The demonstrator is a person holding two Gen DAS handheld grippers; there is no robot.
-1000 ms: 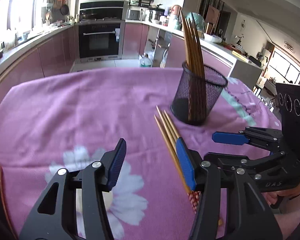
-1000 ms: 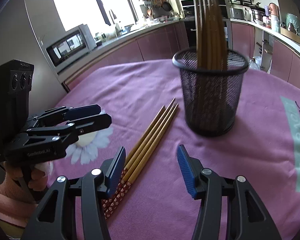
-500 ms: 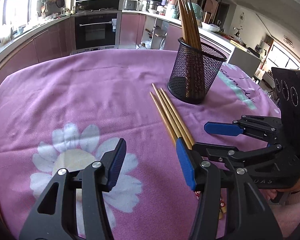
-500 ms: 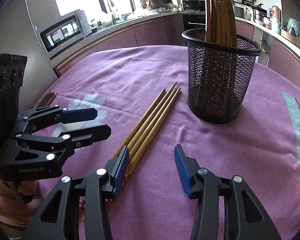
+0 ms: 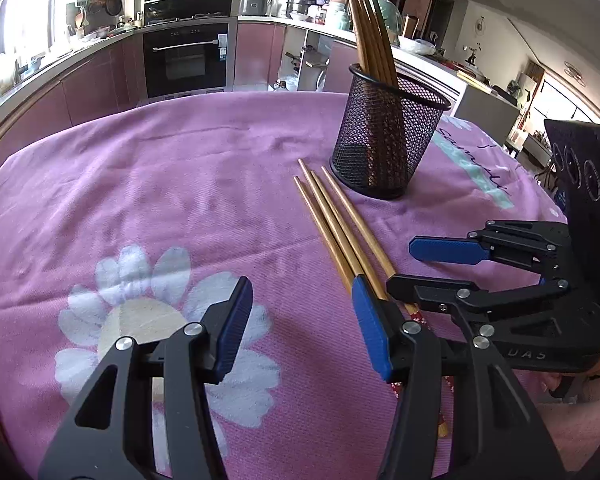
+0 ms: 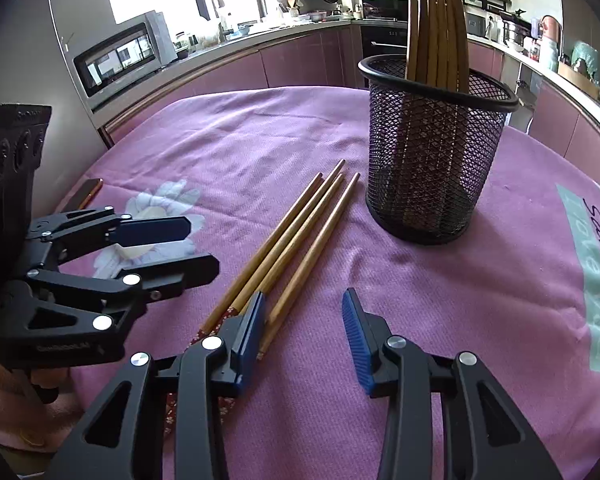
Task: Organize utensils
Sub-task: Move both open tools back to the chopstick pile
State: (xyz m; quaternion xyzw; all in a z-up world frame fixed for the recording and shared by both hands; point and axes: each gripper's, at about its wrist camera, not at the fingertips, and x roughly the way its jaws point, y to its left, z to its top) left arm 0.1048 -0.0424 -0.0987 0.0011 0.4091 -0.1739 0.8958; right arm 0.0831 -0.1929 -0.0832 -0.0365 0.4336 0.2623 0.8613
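Several bamboo chopsticks [image 6: 296,240] lie side by side on the purple cloth, thick patterned ends towards me. A black mesh cup [image 6: 432,160] behind them holds several darker chopsticks [image 6: 436,20] upright. My right gripper [image 6: 304,332] is low over the loose chopsticks' near ends, its jaws closing. The rightmost chopstick's end lies between them by the left pad [image 6: 252,328]; the other pad stands apart. My left gripper [image 5: 302,328] is open with only cloth between its fingers, just left of the same chopsticks [image 5: 340,232] and the cup [image 5: 384,140].
The table wears a purple cloth with a white flower [image 5: 148,320] and a teal printed strip [image 6: 596,280]. A flat phone-like object [image 6: 86,196] lies at the cloth's left edge. Kitchen counters, an oven [image 5: 186,56] and a microwave [image 6: 120,56] ring the table.
My right gripper's jaws have narrowed and come down onto the chopsticks' near ends; the rightmost chopstick now lies a little apart from the others. The left gripper has sunk slightly towards the cloth.
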